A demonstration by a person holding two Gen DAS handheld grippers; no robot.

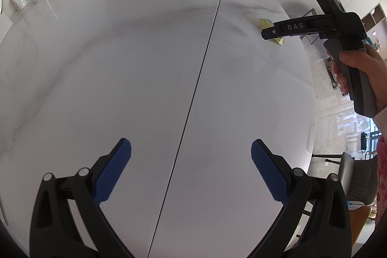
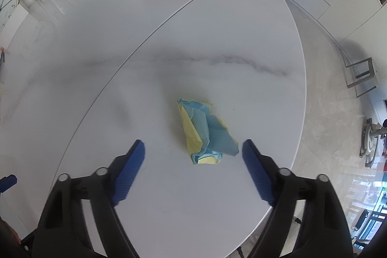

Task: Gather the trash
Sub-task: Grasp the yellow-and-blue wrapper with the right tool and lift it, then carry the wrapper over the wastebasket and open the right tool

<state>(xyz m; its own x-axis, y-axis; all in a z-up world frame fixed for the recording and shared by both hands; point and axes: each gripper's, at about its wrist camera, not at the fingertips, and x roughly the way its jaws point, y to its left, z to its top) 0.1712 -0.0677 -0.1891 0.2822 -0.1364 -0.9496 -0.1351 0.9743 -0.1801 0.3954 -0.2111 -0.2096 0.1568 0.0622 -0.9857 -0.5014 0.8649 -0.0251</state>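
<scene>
Your right claw [image 2: 193, 149] hangs open over the crumpled blue-and-yellow paper wad [image 2: 205, 132] on the white marble bench [image 2: 217, 52], pads not touching it. Left claw [image 1: 191, 151] open, empty.

Both grippers [image 1: 191, 149] [image 2: 193, 149] agape, downward.

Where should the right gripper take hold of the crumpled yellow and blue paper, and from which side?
Probably across the narrow middle of the crumpled paper, coming from above. It lies flat on the table, elongated along the view, so the open right gripper could pinch its long sides.
</scene>
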